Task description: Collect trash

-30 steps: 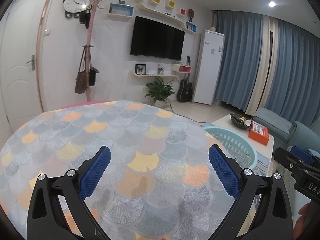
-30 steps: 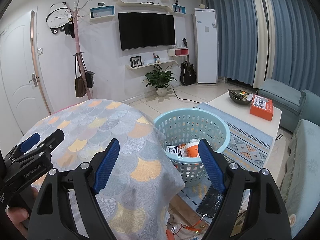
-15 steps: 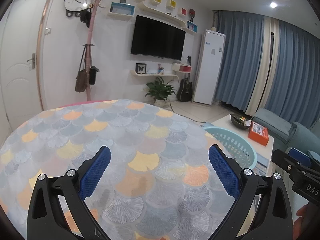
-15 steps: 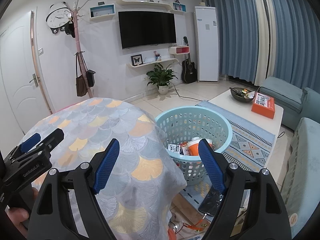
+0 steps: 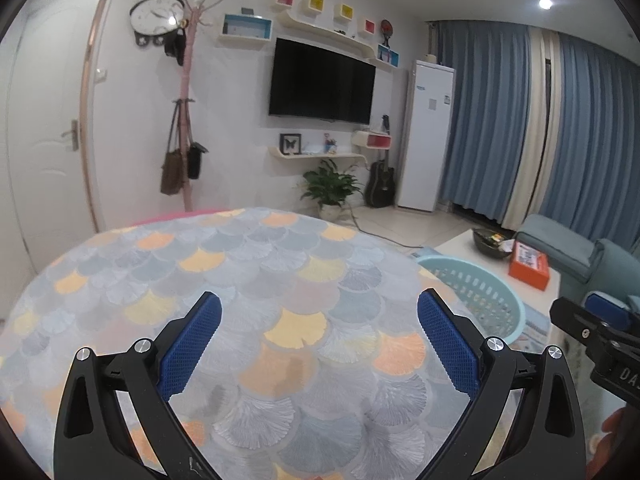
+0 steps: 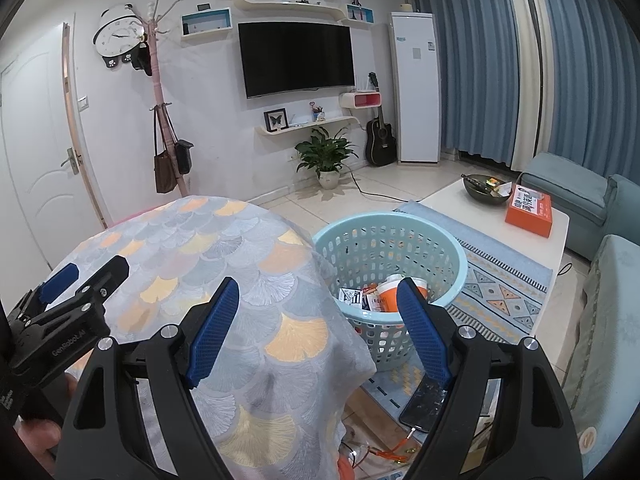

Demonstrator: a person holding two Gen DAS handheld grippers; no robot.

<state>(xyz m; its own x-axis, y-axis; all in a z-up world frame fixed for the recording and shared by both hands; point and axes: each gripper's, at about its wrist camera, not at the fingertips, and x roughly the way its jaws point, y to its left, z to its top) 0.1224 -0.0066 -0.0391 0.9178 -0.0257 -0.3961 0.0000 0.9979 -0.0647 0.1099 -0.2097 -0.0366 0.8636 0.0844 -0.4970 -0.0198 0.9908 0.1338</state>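
- The left gripper (image 5: 318,322) is wide open over the table cloth (image 5: 248,280). Nothing is between its blue fingers (image 5: 188,346).
- The right gripper (image 6: 318,312) is wide open too and holds nothing. It hangs over the edge of the cloth.
- A phone (image 6: 426,404) lies on the floor below it.
- Just past the table stands the light blue basket (image 6: 432,236) on the rug (image 6: 504,280). The trash (image 6: 384,294) is inside: an orange cup and some packets.
- Farther off, an orange box (image 6: 528,210) sits on the white coffee table (image 6: 452,196).
- The TV (image 6: 296,58) hangs on the far wall.
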